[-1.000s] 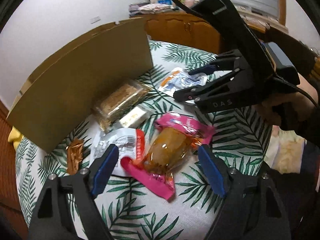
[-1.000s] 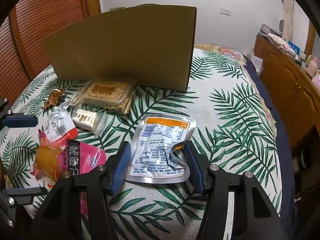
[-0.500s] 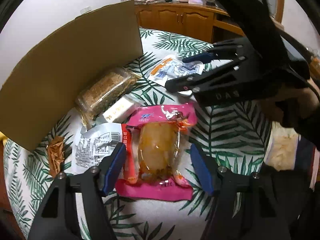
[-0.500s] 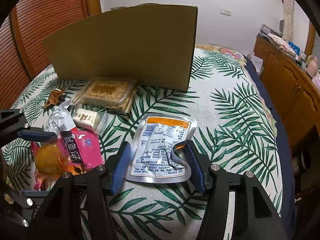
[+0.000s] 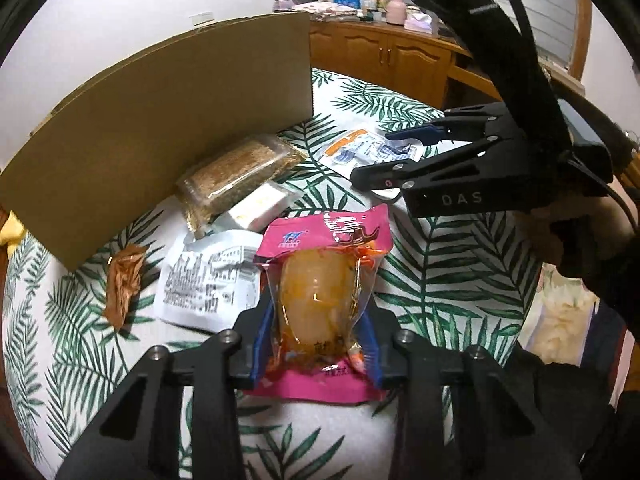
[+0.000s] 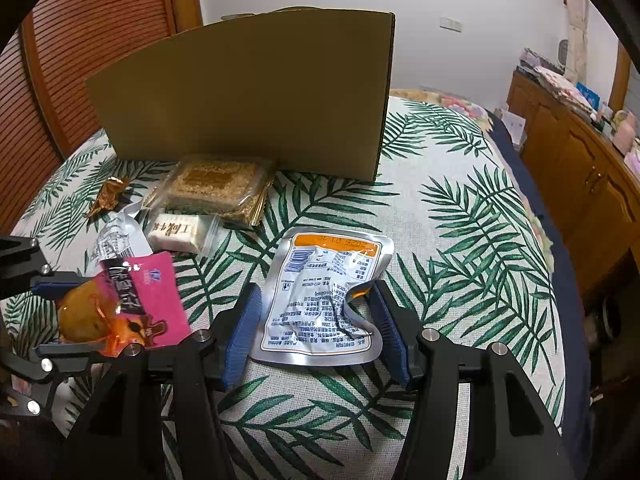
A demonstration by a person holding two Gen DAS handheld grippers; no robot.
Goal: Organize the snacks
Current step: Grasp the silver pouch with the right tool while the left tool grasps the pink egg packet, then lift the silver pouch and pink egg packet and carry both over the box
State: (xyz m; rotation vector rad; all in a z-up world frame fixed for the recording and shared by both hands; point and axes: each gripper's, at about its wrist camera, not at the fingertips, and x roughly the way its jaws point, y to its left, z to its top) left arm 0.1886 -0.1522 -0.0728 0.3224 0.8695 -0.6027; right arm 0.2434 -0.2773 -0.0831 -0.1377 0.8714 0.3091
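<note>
Left wrist view: the left gripper (image 5: pixel 316 344) has just been closing its jaws, and the blue pads now press both sides of the pink snack pack (image 5: pixel 320 280), pinching its clear, bulging middle. The pack's far end lies on the leaf-print cloth (image 5: pixel 440 280), overlapping a white printed packet (image 5: pixel 208 276). In the right wrist view, the right gripper (image 6: pixel 316 320) straddles the silver pouch (image 6: pixel 324 300); its jaws stand half wide, the right pad touching the pouch's curled edge, the left pad just beside it, so I judge it not yet gripped.

Farther out lie a small white bar (image 6: pixel 180 232), a clear tray of crumbly biscuit (image 6: pixel 216 188) and a gold wrapper (image 6: pixel 108 196), all near the cardboard box (image 6: pixel 248 92) standing at the back.

To do this step well, the left hand should lift straight up so the pink pack clears the white packet without dragging it, and squeeze only lightly, since the soft contents could burst. The right should close on the pouch's flat body, not the curl.
</note>
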